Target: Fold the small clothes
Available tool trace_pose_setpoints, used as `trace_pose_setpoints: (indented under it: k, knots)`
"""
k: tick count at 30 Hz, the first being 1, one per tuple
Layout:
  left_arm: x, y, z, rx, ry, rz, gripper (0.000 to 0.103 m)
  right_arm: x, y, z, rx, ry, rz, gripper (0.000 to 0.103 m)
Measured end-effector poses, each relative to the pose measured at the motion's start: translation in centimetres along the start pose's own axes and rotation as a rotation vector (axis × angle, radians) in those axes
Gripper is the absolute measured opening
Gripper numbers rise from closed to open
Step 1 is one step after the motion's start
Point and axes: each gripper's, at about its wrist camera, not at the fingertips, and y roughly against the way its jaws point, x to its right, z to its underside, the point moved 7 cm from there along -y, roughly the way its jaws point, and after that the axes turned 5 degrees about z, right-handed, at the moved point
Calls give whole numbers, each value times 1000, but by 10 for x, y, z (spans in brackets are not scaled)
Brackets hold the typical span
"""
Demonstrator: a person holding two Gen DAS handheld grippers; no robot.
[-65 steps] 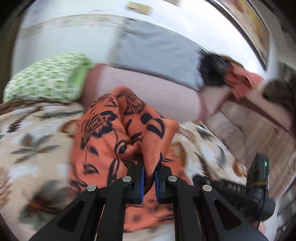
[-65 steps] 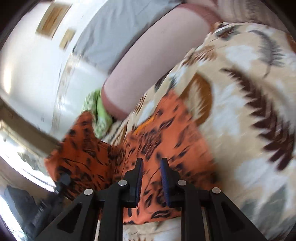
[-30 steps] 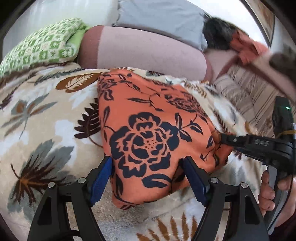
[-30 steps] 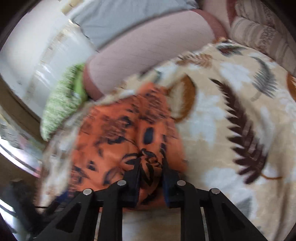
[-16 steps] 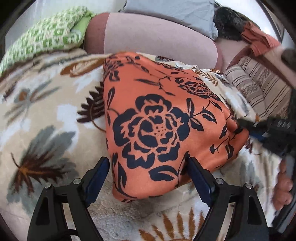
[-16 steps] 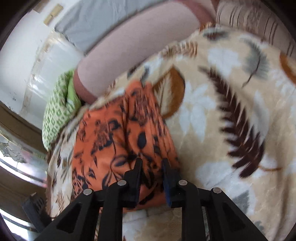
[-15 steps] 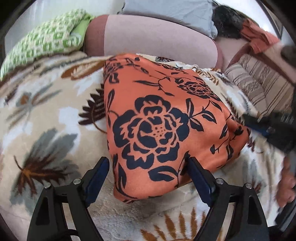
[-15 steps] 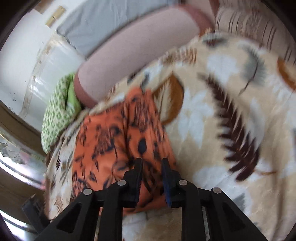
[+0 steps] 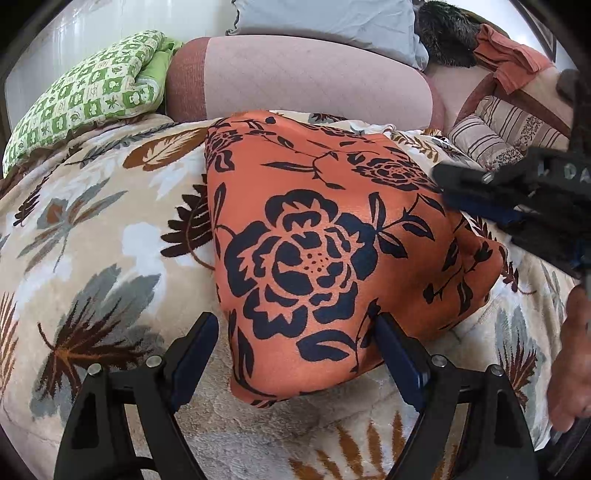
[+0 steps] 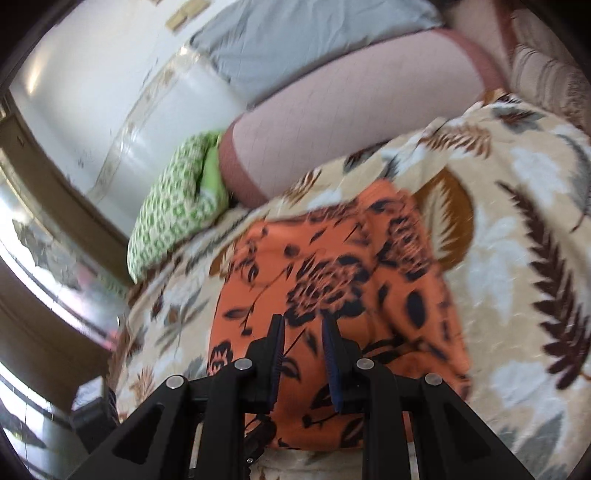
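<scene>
Bed covered by a beige leaf-print blanket (image 9: 92,229). At its head — long pink bolster (image 9: 306,81), green checked pillow (image 9: 85,92) beside it, grey pillow (image 9: 325,18) behind. Striped cushions (image 9: 491,136) to one side. White wall (image 10: 92,74), brightly lit.

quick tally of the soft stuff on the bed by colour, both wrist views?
Orange floral garment: 1
Leaf-print blanket: 1
Green checked bedding: 1
Pink bolster: 1
Grey pillow: 1
Striped cushions: 2
Rust cloth: 1
Total: 8
</scene>
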Motion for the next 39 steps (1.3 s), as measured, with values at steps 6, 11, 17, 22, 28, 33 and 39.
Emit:
trace_pose_setpoints:
  k: [6,11,17,22,28,33,39]
  knots:
    - [-1,-7,3,-28,5,2,90,34,-33,21,-115,-38,132,15]
    - [-6,-15,8,-67,62,23,95,41,-35,25,-118,-29,143,5]
    - [-20,-1,-1,-41,186,44,95,55,-35,22,-139,-93,102,0]
    - [-25,28,-31,77,79,-39,95,58,-36,22,-149,-113,78,0]
    - [-45,32,-57,148,168,-98,95,58,-36,26,-160,-152,72,0]
    - [-50,8,-48,63,172,-225,95,60,-29,37,-183,-184,68,0]
    - [-37,-2,-37,27,81,-228,96,60,-22,53,-249,-188,63,0]
